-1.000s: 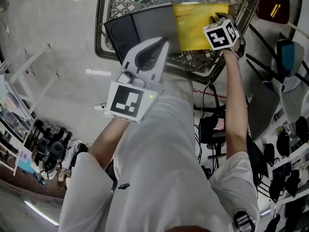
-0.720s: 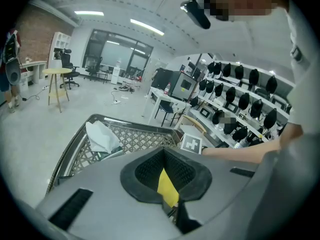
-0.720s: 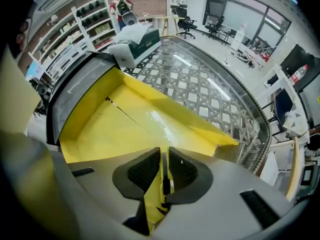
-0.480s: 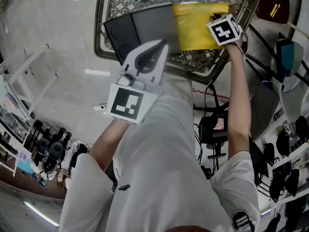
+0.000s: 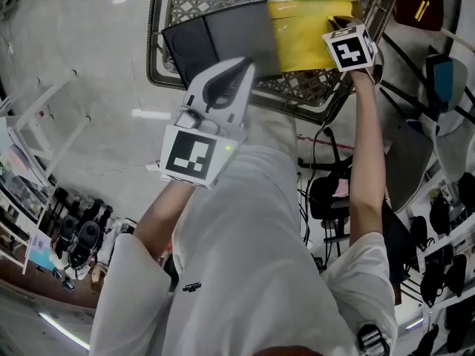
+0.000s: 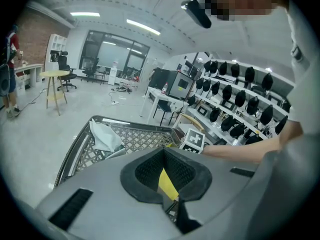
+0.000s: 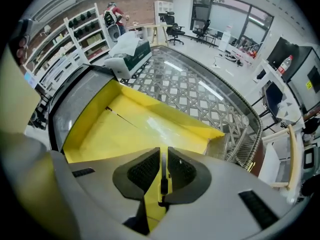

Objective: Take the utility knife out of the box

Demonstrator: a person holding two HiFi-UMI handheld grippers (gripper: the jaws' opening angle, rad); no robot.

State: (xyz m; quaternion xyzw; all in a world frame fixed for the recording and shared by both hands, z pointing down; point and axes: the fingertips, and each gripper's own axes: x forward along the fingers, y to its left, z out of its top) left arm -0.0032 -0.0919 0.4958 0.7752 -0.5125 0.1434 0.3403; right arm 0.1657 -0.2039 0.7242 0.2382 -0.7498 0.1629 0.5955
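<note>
hard to make out much of the knife (image 7: 162, 184): just a thin grey edge with a dark slider, pinched edge-on between the nearly closed jaws of the right gripper (image 7: 163, 158). yellow below it, hard to part from the yellow box (image 7: 125, 129) behind. held over the near end of the box; whether clear of its floor, cannot tell. from the head view, no sight of the knife or those jaws, both behind the marker cube (image 5: 350, 49). lower corner of the box's grey flap (image 5: 215, 39) covered there by the left gripper (image 6: 165, 170). far side of the basket (image 5: 312, 95) cut off at the top edge.

for the left gripper: jaws spread, nothing between them, only a yellow strip of the box seen through the gap. hovering over the near side of the basket.

around: box lying open in the wire basket, flap out to the left. a white and green pack (image 7: 131, 48) beyond it in the basket. a white shirt (image 5: 252, 258) filling the low half of the head view. shelves (image 6: 240, 84) of dark gear off to the right. a tall table (image 6: 55, 75) and a person (image 7: 114, 11) in red far off.

against half a second ago: marker cube of the right gripper a little further right, now at the box's right end. left gripper much where it was, pointing at the flap.
</note>
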